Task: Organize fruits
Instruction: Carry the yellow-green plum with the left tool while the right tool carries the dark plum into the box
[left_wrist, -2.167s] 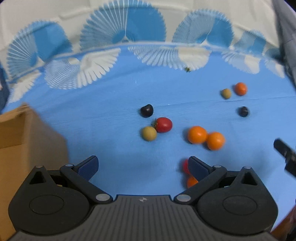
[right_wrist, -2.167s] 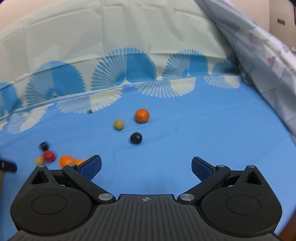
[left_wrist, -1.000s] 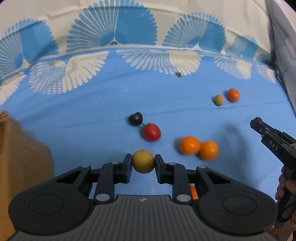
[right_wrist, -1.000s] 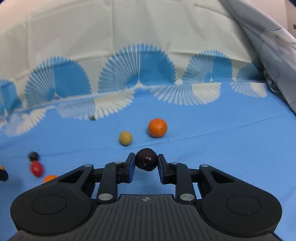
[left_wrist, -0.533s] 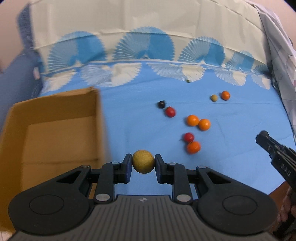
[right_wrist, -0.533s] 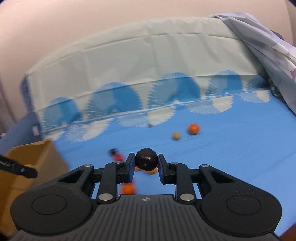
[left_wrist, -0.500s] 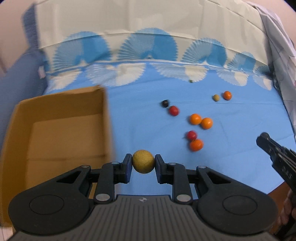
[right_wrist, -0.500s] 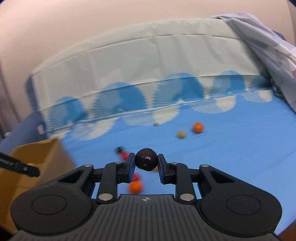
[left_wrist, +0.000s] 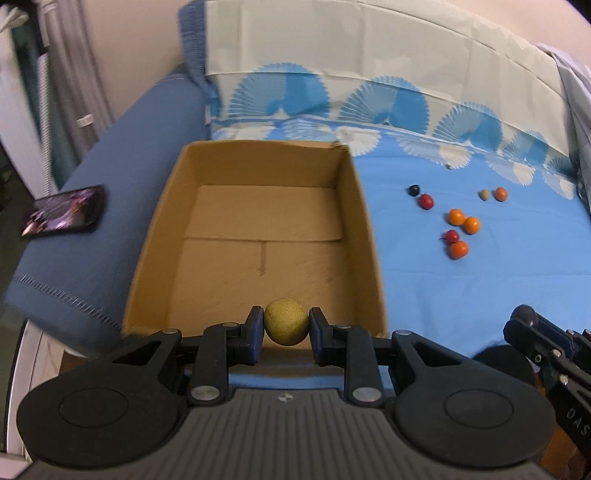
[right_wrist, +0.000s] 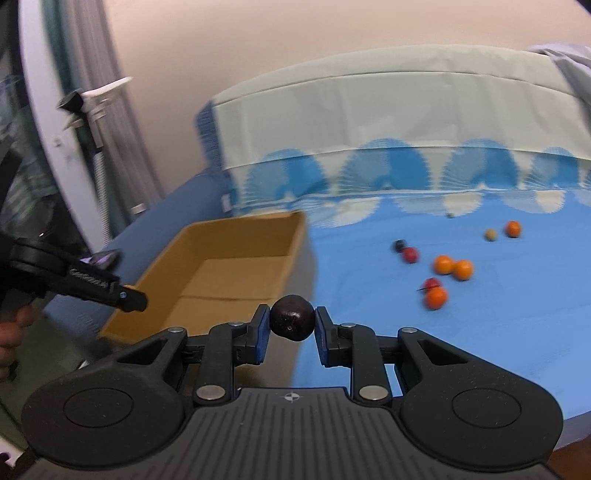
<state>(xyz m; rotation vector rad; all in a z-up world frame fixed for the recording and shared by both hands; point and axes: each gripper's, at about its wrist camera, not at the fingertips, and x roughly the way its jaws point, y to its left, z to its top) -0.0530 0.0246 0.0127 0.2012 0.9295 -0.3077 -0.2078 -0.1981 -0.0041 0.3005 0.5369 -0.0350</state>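
A yellow-green fruit (left_wrist: 286, 326) sits clamped between the fingers of the left gripper (left_wrist: 285, 332), hanging right over the near edge of the cardboard box (left_wrist: 354, 206), and the box floor under it is bare. Over on the right gripper (right_wrist: 291, 325), the fingers are pinched on a dark purple fruit (right_wrist: 291, 322), held above the blue sheet (right_wrist: 498, 332) just off the box's near corner. Out on that sheet the rest of the fruit lies loose: two oranges (left_wrist: 462, 220) touching each other, a red one (left_wrist: 451, 235) pressed against another orange (left_wrist: 458, 250) just below them, a dark one (left_wrist: 413, 190) beside a second red one (left_wrist: 425, 201), and farther back a small greenish one (left_wrist: 484, 194) next to an orange (left_wrist: 500, 193). A phone (left_wrist: 64, 215) with its screen lit rests on the dark blue blanket (left_wrist: 110, 177) left of the box.
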